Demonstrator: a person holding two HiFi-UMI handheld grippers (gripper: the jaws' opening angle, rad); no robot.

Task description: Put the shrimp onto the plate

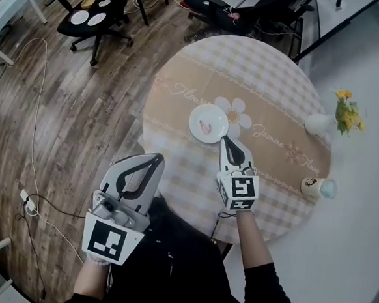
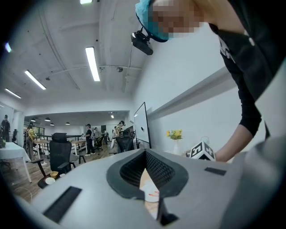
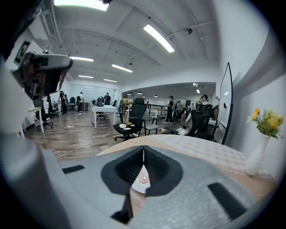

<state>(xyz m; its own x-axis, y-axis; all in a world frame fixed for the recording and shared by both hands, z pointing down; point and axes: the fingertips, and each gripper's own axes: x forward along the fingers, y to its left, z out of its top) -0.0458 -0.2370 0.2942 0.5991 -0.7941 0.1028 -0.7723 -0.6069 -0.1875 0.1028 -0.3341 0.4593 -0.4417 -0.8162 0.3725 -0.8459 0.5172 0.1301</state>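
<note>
Shrimp [image 1: 206, 127] lies on plate [image 1: 196, 114] overhead; left hand-held gripper [image 1: 158, 157], right hand-held gripper [image 1: 224, 138] both clenched.

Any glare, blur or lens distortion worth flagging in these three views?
Head view: even light, soft shadows; the floorboards bow toward the edges; the white plate is nearly blown out, so the shrimp reads faint. Left gripper view: strong fisheye, dark corners, strip light clipped. Right gripper view: same fisheye, ceiling light clipped, table edge curved.
</note>
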